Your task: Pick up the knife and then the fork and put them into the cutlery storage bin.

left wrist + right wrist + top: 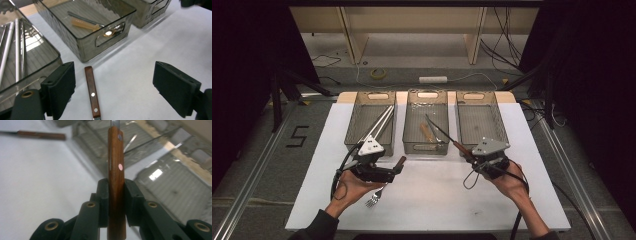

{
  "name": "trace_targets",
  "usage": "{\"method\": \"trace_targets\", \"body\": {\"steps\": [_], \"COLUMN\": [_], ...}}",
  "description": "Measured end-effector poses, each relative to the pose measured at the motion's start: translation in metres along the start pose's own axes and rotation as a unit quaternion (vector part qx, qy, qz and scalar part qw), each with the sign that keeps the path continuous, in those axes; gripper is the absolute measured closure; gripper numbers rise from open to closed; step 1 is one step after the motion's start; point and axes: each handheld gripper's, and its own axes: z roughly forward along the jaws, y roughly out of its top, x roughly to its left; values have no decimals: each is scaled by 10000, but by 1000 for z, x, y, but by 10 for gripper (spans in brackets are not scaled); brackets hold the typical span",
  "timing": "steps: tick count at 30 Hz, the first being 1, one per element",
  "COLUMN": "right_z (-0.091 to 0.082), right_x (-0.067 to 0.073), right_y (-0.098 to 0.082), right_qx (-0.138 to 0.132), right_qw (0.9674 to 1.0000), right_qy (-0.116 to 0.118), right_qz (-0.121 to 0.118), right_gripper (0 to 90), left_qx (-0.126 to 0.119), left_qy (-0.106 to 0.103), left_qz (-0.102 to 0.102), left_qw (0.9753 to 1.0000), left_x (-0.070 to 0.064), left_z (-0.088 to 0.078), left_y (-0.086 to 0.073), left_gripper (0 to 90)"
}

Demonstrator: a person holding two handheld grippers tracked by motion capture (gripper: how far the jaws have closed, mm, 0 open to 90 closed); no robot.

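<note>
Right gripper point(116, 202) clamps knife handle point(115, 170) (blade cut off).

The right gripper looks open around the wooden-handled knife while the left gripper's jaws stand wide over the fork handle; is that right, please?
Not quite: the right gripper is shut on the wooden-handled knife, as the right gripper view shows. The rest holds.

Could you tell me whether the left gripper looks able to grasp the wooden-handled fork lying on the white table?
Probably yes: the left gripper stands open, the wooden-handled fork lies between its jaws, untouched, on the bare white table.
</note>
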Motion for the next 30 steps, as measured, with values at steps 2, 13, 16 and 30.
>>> {"method": "trace_targets", "body": {"steps": [2, 13, 16, 30], "right_z": [-1, 11, 16, 35], "right_x": [-11, -64, -73, -88], "right_y": [2, 17, 18, 12], "right_qx": [-39, 50, 93, 312], "right_qw": [9998, 9919, 9888, 9786], "right_qy": [-82, -604, -671, -802], "right_qz": [172, 1121, 1328, 1870], "right_gripper": [767, 766, 766, 765], "left_qx": [-26, -163, -240, -311], "left_qy": [42, 277, 302, 387], "left_qz": [-35, -124, -169, -184], "left_qw": [10000, 9994, 9991, 9986], "left_x": [2, 6, 7, 7], "left_z": [0, -2, -4, -6], "left_y": [-4, -17, -19, -26], "left_gripper": [179, 177, 177, 177]}}
